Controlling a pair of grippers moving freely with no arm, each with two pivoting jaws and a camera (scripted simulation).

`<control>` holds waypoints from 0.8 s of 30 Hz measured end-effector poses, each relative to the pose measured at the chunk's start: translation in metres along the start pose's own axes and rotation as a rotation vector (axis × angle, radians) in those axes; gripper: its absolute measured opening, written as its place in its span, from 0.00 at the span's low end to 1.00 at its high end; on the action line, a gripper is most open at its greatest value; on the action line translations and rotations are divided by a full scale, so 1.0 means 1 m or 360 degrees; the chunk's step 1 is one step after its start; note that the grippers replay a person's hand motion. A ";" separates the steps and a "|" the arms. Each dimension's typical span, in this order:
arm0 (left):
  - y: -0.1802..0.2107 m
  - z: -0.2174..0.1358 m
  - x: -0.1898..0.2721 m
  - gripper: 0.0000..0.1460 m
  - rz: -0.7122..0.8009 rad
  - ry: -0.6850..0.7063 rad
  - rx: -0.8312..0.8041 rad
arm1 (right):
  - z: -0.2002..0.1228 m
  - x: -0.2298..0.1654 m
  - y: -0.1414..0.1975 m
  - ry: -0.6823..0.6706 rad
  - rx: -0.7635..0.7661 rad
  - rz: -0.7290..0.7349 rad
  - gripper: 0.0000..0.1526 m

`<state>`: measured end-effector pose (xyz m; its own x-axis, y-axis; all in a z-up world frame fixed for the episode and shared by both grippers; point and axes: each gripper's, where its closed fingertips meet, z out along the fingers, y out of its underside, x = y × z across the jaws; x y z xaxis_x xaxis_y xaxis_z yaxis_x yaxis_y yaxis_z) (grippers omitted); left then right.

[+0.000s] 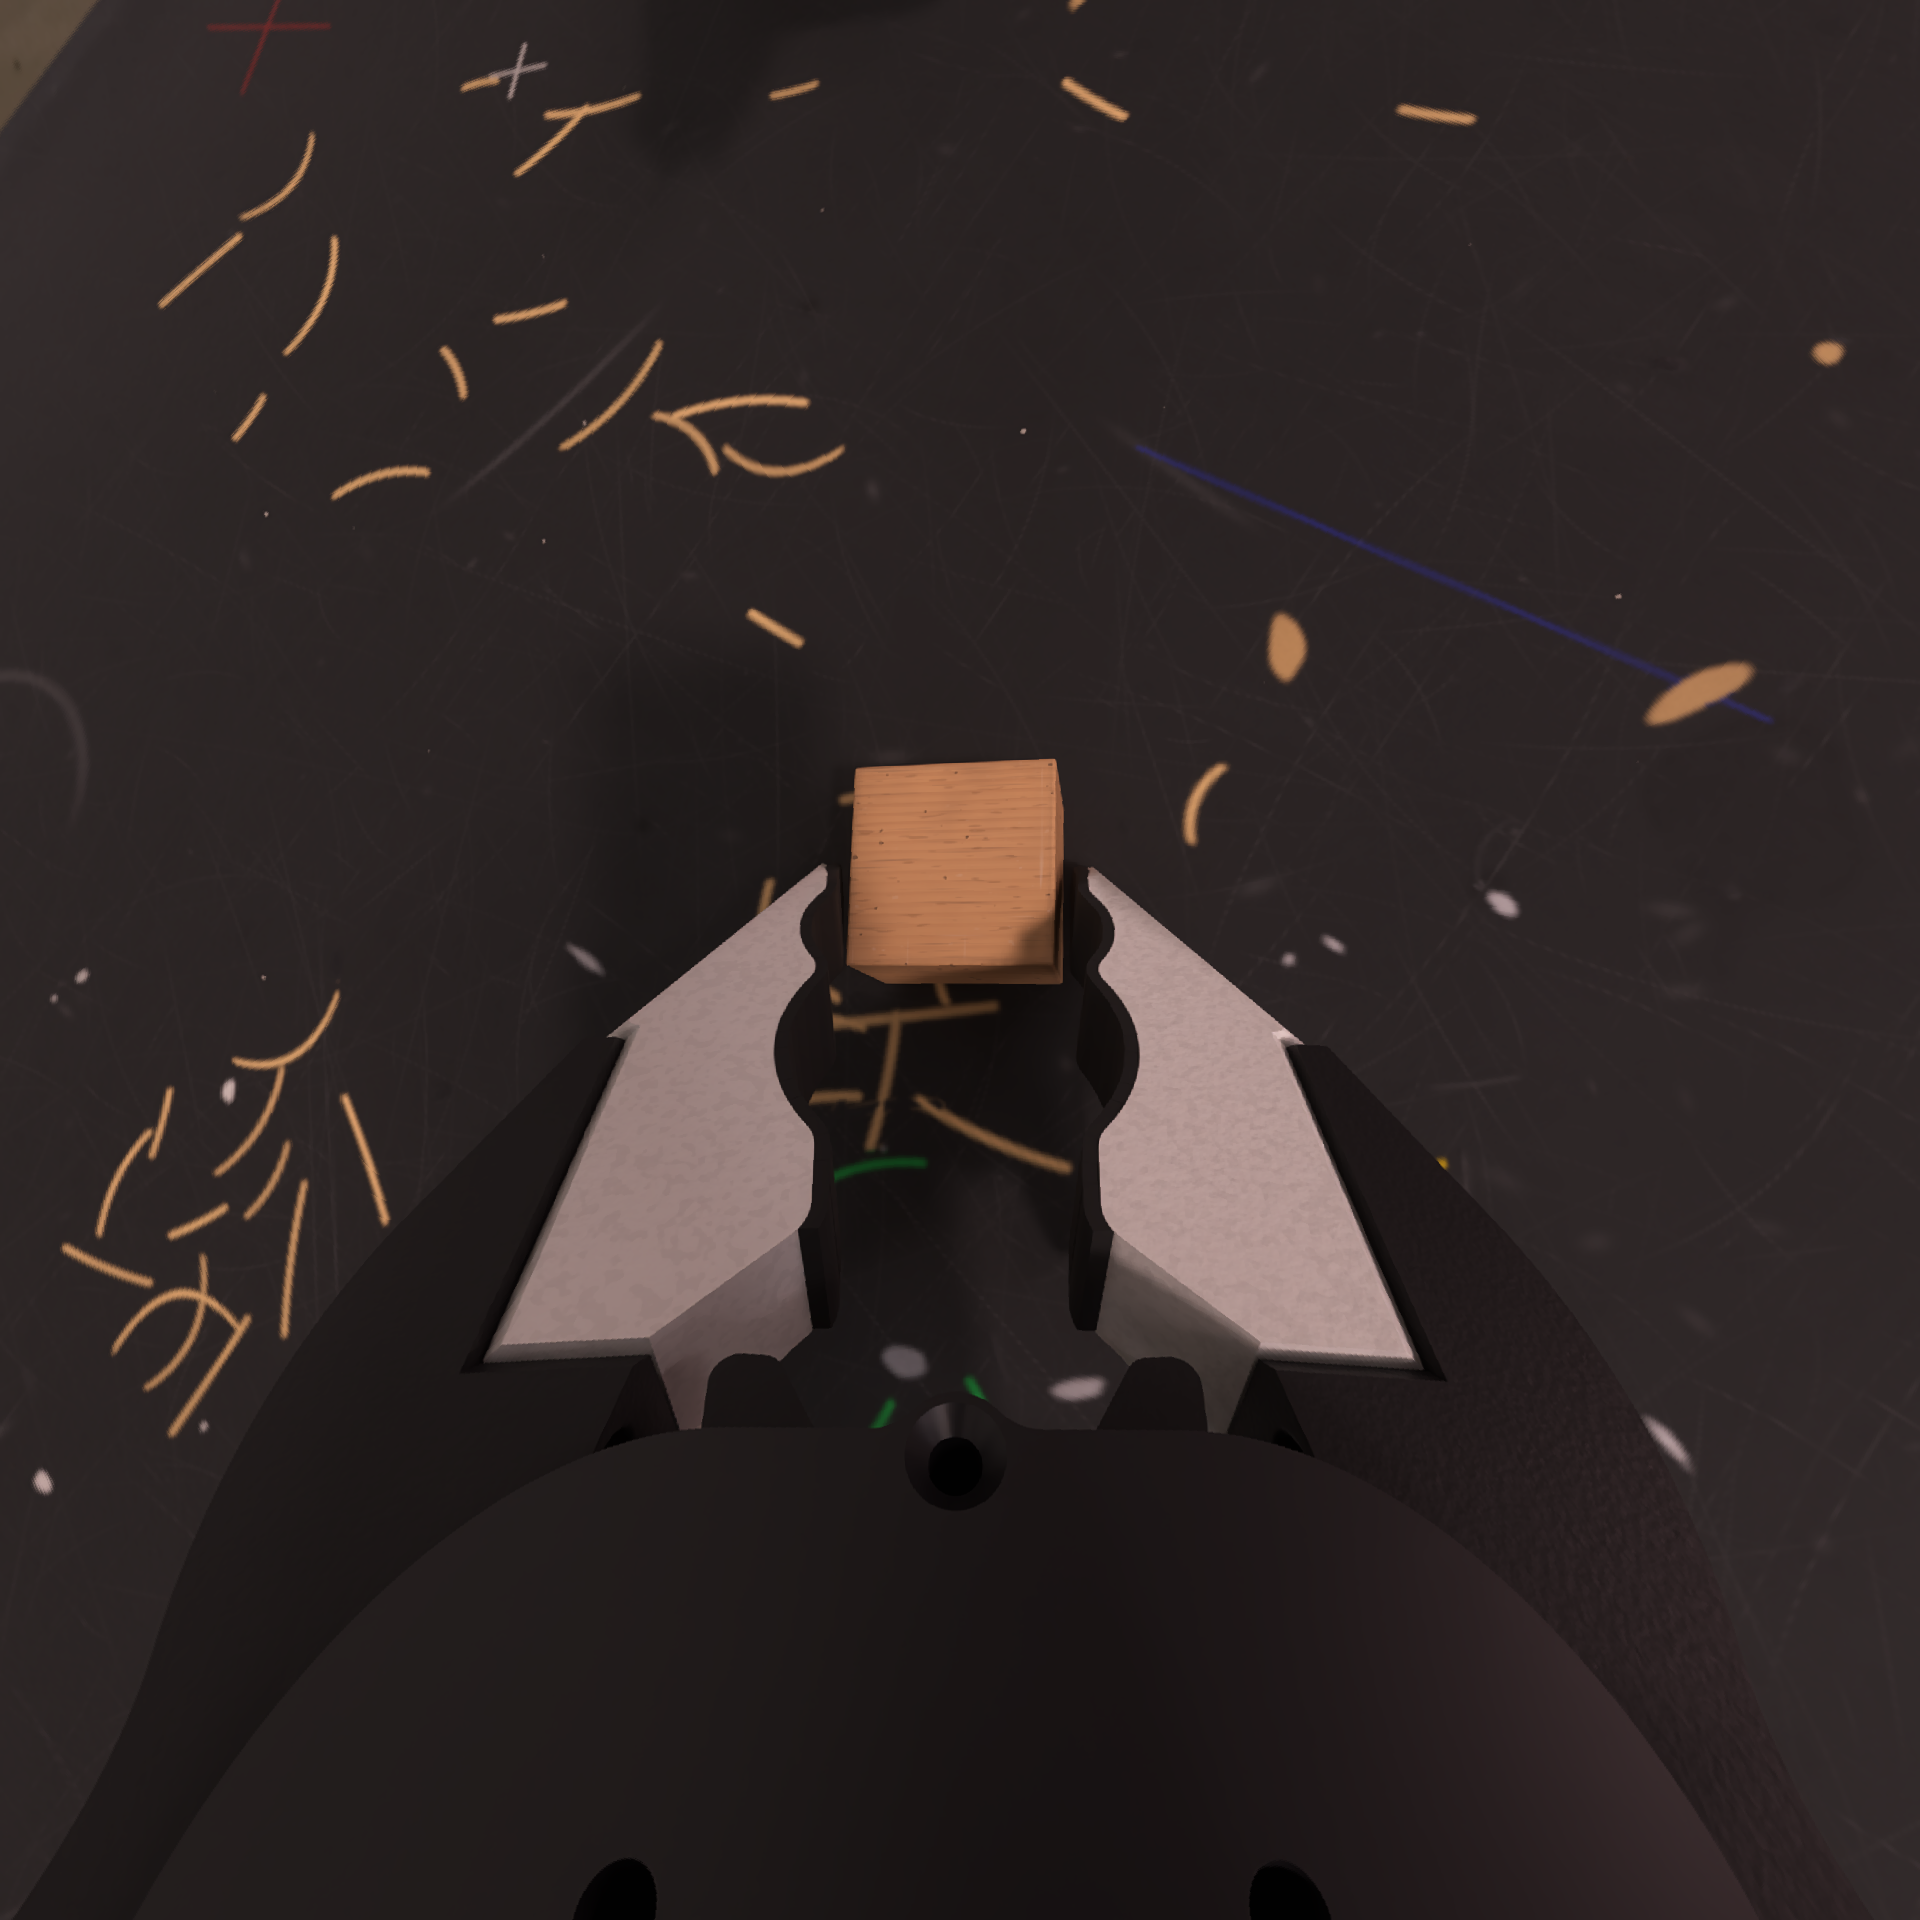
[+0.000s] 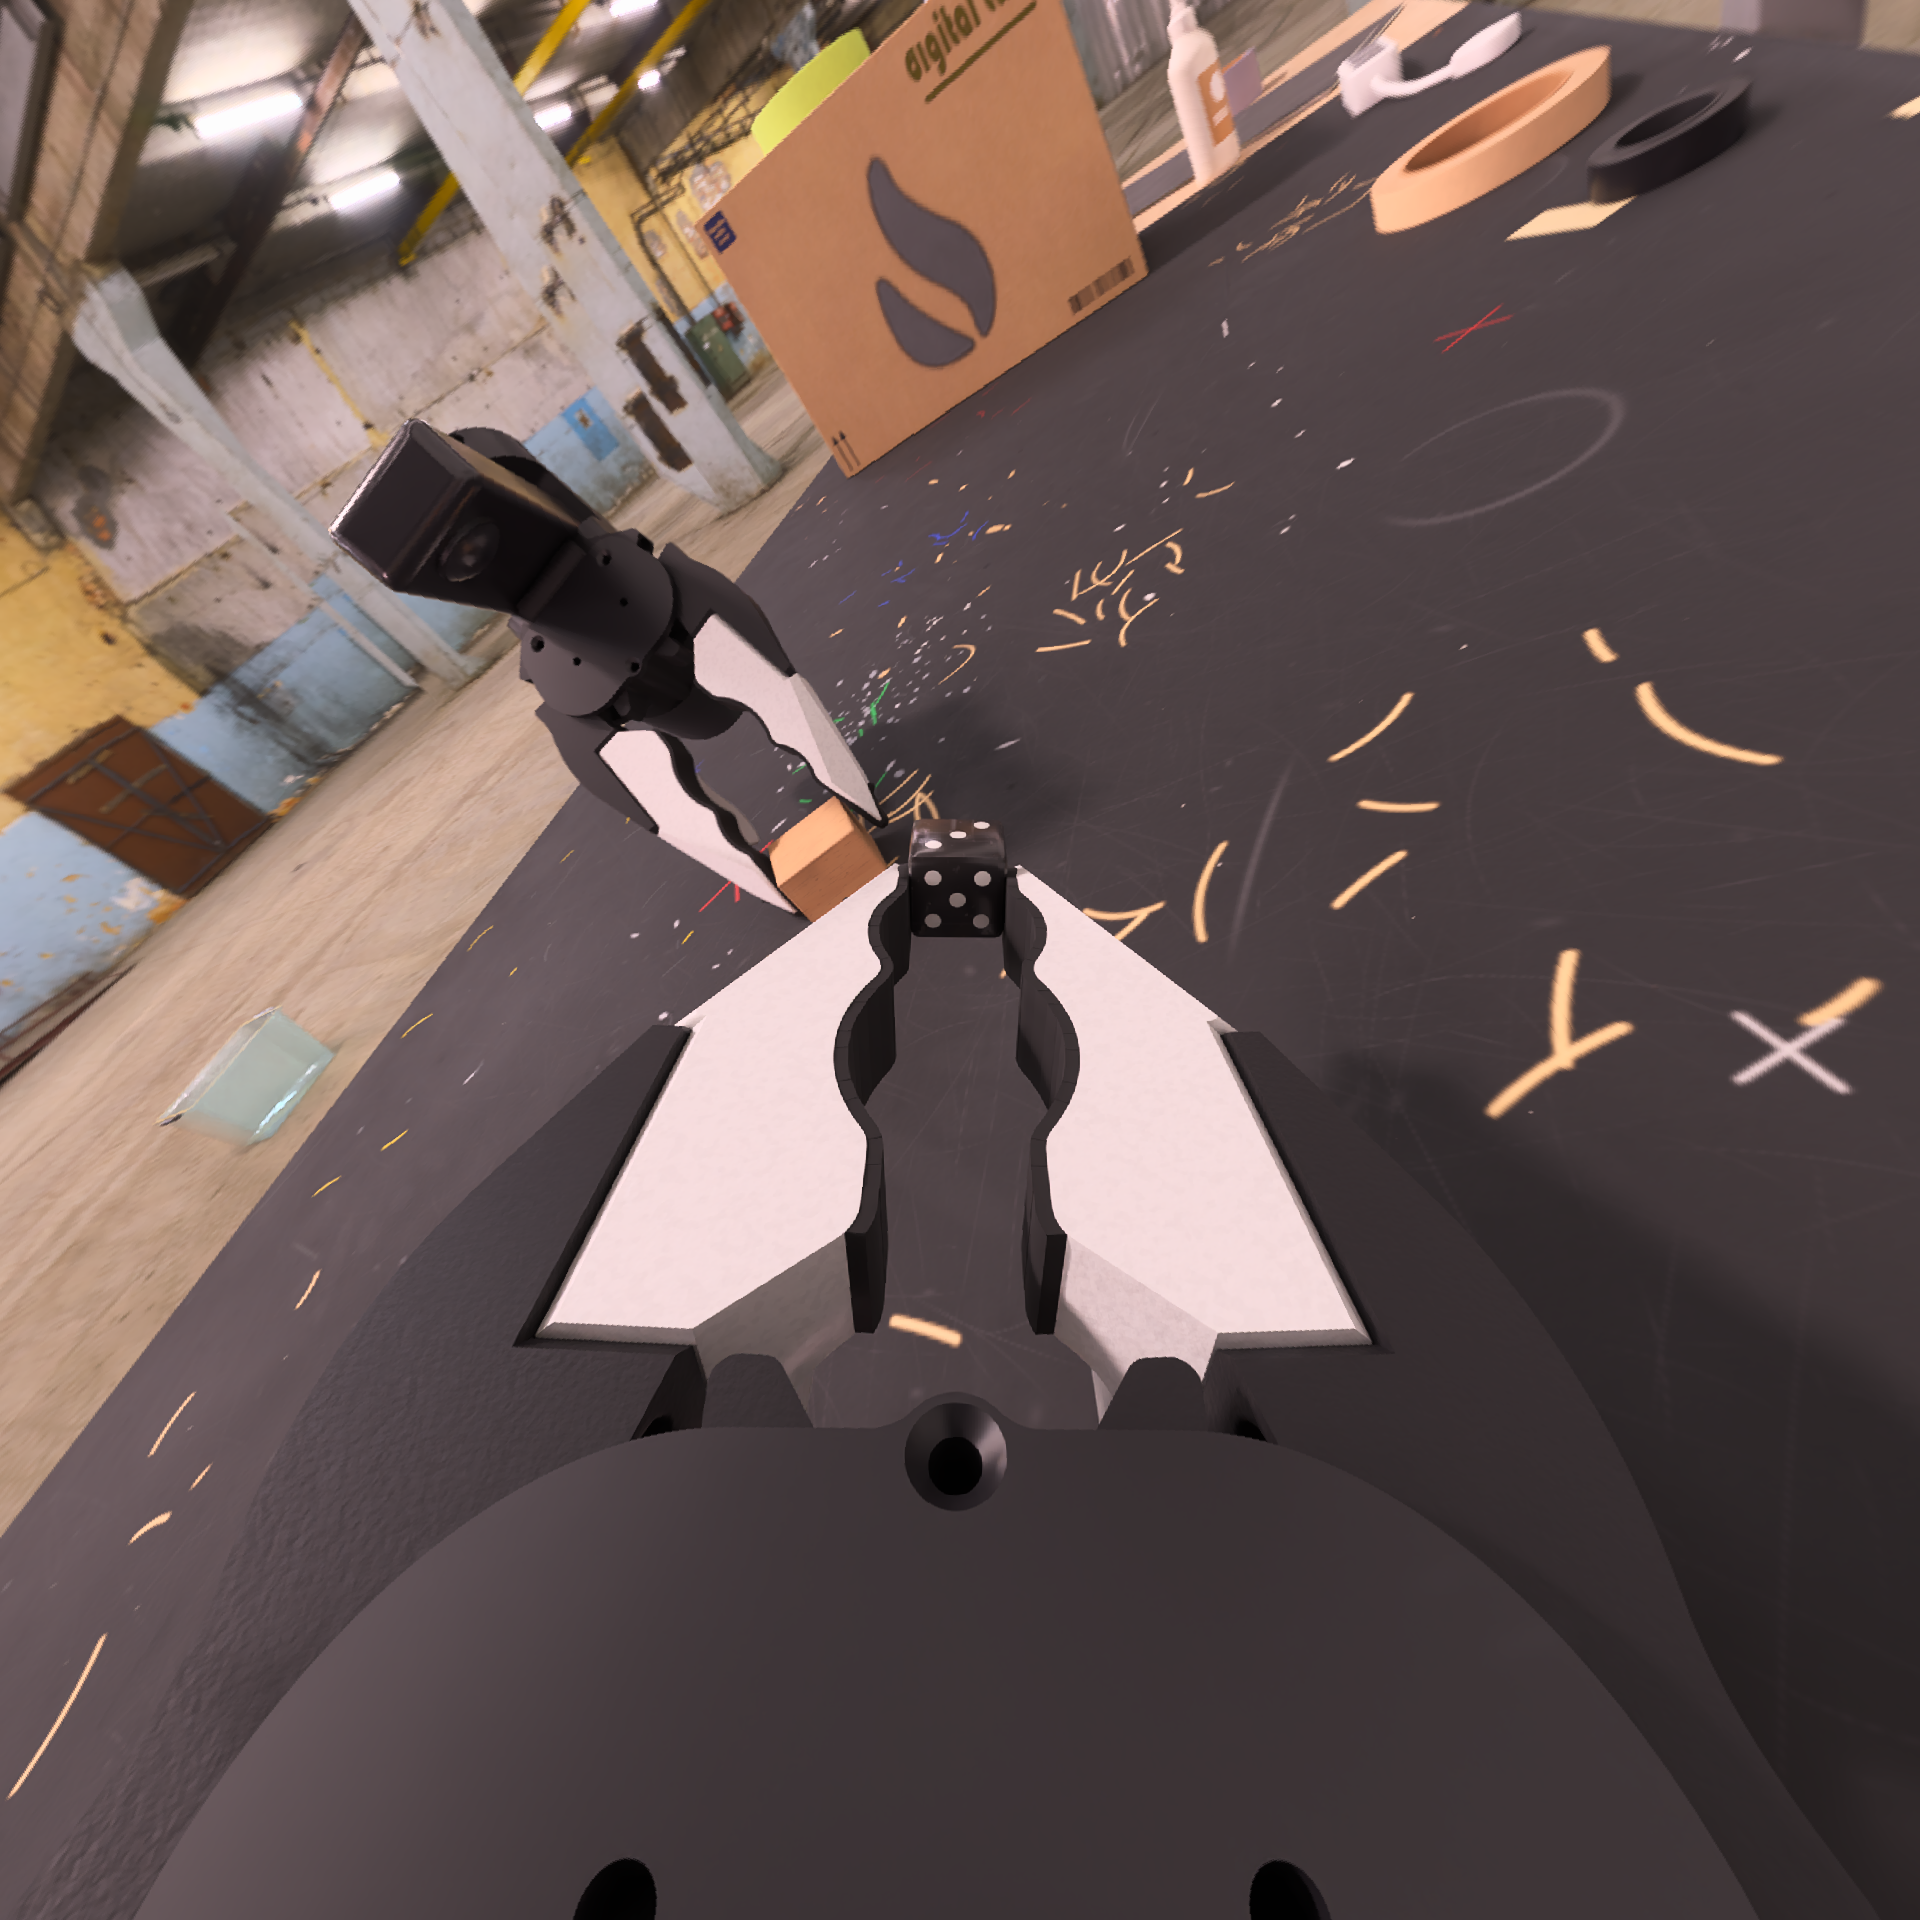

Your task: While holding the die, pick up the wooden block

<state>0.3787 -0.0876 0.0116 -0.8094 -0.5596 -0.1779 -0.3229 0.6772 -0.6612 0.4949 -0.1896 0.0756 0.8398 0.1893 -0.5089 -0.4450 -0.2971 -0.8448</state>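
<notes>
Fingertips of the left gripper (image 1: pixel 956 883) stand on either side of the wooden block (image 1: pixel 954 871), and the block fills the gap between them; the left tip sits against the block's side, while on the right a thin dark strip remains, so whether the jaws actually clamp it or merely bracket it cannot be told. The block's lower edge appears slightly above the dark scratched tabletop (image 1: pixel 1351 312), though contact with the surface is uncertain from this angle. In the right wrist view the same left gripper (image 2: pixel 831 842) tilts down from the upper left with the block (image 2: pixel 826 857) between its white-faced fingers, near the table's edge. Just beside it, the right gripper (image 2: pixel 957 881) is closed on the black die (image 2: pixel 956 881) with white pips, pinched at the very tips of its fingers and held above the table, the die close to the block but apart from it. Farther out on the tabletop, well away from both grippers, stand a cardboard box (image 2: pixel 935 229), a white bottle (image 2: pixel 1200 94), a tan tape roll (image 2: pixel 1496 140) and a black ring (image 2: pixel 1673 140).
</notes>
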 end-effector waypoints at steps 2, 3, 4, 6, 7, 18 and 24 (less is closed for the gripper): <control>-0.001 0.000 0.000 0.29 0.0021 -0.0001 0.0015 | 0.003 0.000 0.004 -0.0019 -0.0039 0.0025 0.11; -0.001 0.000 0.000 0.29 0.0019 0.0008 0.0022 | 0.004 0.001 0.007 -0.0018 -0.0065 0.0038 0.11; -0.001 0.001 0.000 0.29 0.0010 0.0018 0.0030 | 0.006 0.002 0.009 -0.0017 -0.0088 0.0053 0.11; -0.001 0.001 0.000 0.28 -0.0025 0.0039 0.0051 | 0.009 0.004 0.010 -0.0015 -0.0098 0.0113 0.11; -0.002 0.001 0.000 0.28 -0.0043 0.0047 0.0063 | 0.010 0.006 0.010 -0.0017 -0.0099 0.0148 0.11; -0.003 0.001 0.000 0.28 -0.0035 0.0006 0.0116 | 0.011 0.013 0.006 0.0031 -0.0133 0.0385 0.11; -0.003 0.001 0.001 0.28 0.0019 -0.0053 0.0118 | 0.007 0.017 0.004 0.0067 -0.0125 0.0409 0.11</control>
<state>0.3799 -0.0907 0.0126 -0.7957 -0.5682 -0.2097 -0.2749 0.6474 -0.7109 0.5050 -0.1810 0.0625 0.7153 0.0594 -0.6963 -0.6211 -0.4025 -0.6725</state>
